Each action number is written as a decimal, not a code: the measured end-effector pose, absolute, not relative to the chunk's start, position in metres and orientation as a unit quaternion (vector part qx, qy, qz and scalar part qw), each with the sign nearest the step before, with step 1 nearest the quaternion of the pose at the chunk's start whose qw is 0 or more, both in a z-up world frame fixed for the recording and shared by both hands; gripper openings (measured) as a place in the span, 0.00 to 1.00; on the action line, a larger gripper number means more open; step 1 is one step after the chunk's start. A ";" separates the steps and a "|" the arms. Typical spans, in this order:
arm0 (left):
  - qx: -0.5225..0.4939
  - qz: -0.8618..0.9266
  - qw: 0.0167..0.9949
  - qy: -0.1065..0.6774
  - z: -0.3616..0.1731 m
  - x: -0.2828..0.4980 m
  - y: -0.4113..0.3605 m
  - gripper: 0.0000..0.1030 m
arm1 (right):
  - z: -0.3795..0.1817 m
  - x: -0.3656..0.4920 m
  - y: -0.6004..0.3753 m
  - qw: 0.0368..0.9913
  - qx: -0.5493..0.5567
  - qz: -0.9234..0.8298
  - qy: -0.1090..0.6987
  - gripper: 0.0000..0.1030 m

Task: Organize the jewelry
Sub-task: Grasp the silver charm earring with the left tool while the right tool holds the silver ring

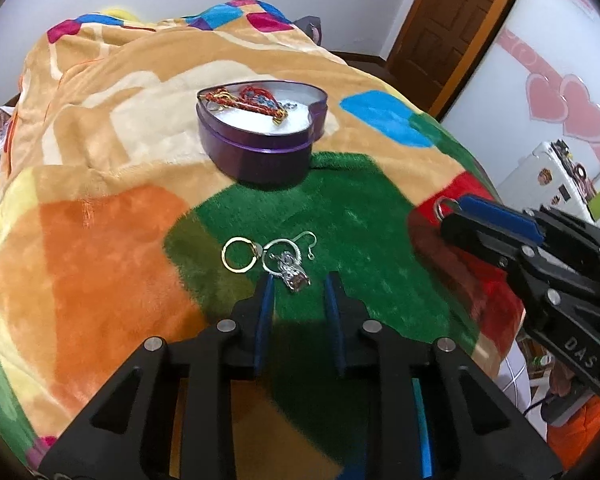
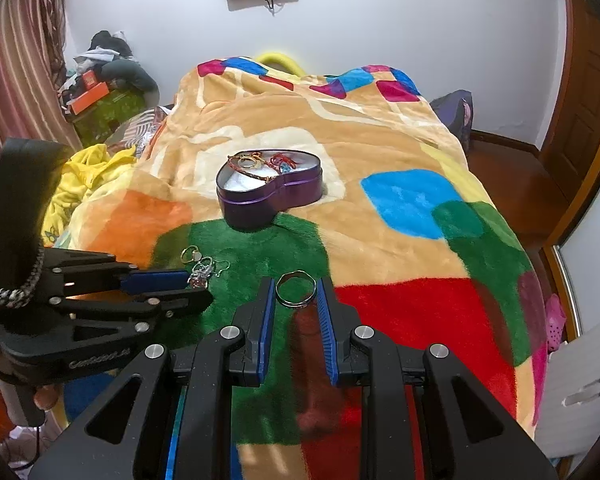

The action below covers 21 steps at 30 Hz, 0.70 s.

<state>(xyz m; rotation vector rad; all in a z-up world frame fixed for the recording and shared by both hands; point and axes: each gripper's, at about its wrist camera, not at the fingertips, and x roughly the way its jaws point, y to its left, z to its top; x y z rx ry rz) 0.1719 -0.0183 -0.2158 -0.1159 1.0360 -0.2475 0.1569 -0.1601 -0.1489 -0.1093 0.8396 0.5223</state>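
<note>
Your right tongs (image 2: 296,294) grip a silver ring (image 2: 295,289) over the blanket (image 2: 400,152). Left tongs (image 1: 298,284) released, earring cluster (image 1: 288,260) just ahead betw. tips; heart-shaped tin (image 1: 260,156) beyond.

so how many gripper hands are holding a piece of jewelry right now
1. The right gripper is shut on the silver ring, held over the blanket. The left gripper is open and empty, fingers around the small jewelry pile on the green patch.

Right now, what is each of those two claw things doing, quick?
Left gripper: open, empty, jaws either side of a small silver jewelry pile.
Right gripper: shut on a silver ring.
</note>
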 end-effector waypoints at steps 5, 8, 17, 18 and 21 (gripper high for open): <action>-0.041 -0.102 0.865 0.489 -0.217 0.172 -0.020 0.10 | -0.149 0.157 -0.161 0.879 -0.051 0.250 0.403 0.19; -0.038 -0.101 0.869 0.482 -0.213 0.169 -0.018 0.10 | -0.148 0.156 -0.160 0.879 -0.051 0.252 0.401 0.19; -0.035 -0.098 0.883 0.457 -0.192 0.164 -0.010 0.10 | -0.140 0.157 -0.154 0.883 -0.054 0.258 0.388 0.19; -0.035 -0.098 0.885 0.454 -0.189 0.164 -0.009 0.10 | -0.139 0.158 -0.154 0.884 -0.053 0.259 0.386 0.19; -0.035 -0.097 0.891 0.442 -0.180 0.164 -0.007 0.10 | -0.136 0.159 -0.153 0.886 -0.049 0.260 0.381 0.19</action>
